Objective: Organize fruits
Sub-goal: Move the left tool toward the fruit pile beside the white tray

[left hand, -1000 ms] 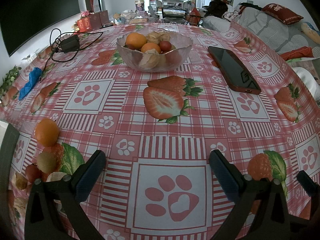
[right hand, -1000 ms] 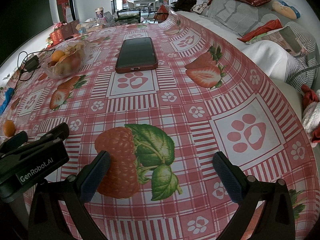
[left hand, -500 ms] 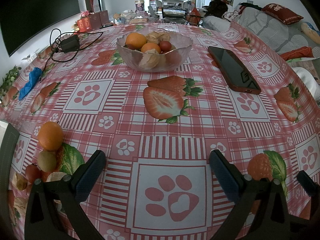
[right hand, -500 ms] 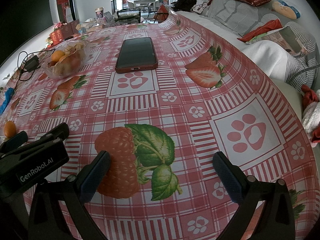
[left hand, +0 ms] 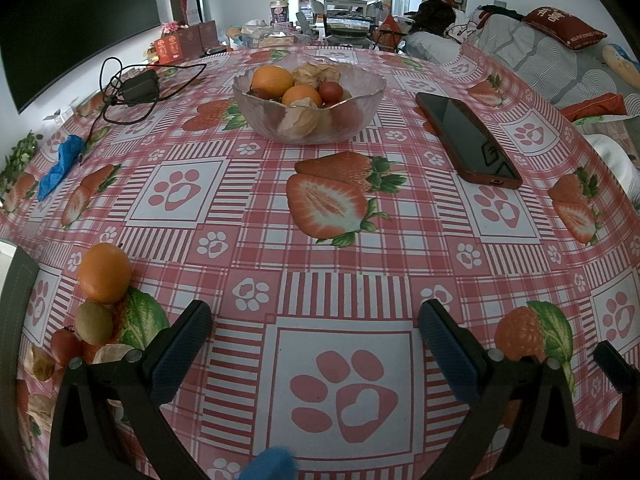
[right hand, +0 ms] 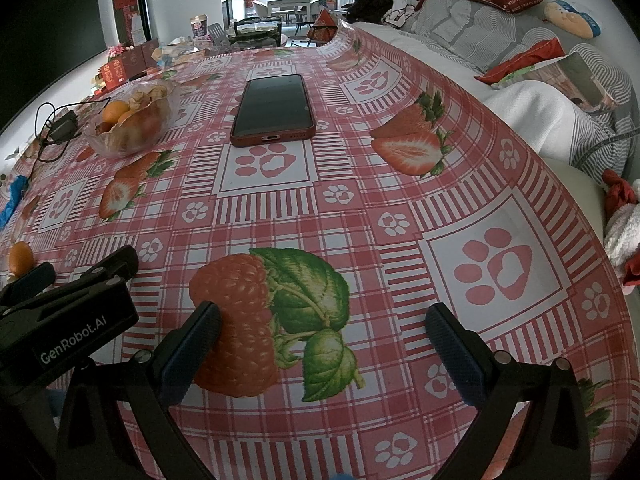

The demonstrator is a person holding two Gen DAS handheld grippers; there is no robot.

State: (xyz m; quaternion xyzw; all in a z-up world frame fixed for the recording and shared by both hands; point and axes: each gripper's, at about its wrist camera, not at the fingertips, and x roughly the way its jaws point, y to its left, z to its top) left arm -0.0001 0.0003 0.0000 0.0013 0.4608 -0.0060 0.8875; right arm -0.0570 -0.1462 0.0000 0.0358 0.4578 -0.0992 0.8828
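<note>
A glass bowl (left hand: 308, 120) at the far middle of the table holds oranges, a small red fruit and papery husked fruits; in the right wrist view the same bowl (right hand: 132, 128) sits far left. Loose at the near left lie an orange (left hand: 105, 273), a small green-brown fruit (left hand: 94, 322), a small red fruit (left hand: 66, 346) and husked fruits (left hand: 42, 364). My left gripper (left hand: 316, 344) is open over a paw print, with the loose fruits off its left finger. My right gripper (right hand: 322, 340) is open above a printed raspberry, with nothing between its fingers.
A phone in a red case (left hand: 466, 140) lies right of the bowl. A black charger with its cable (left hand: 138, 88) and a blue crumpled thing (left hand: 60, 166) lie at the far left. Boxes and clutter line the far edge. A sofa with cushions (right hand: 520, 40) borders the right side.
The left gripper's view has shifted a little to the left: the loose orange and small fruits now sit further in from the left edge. The right gripper has hardly moved.
</note>
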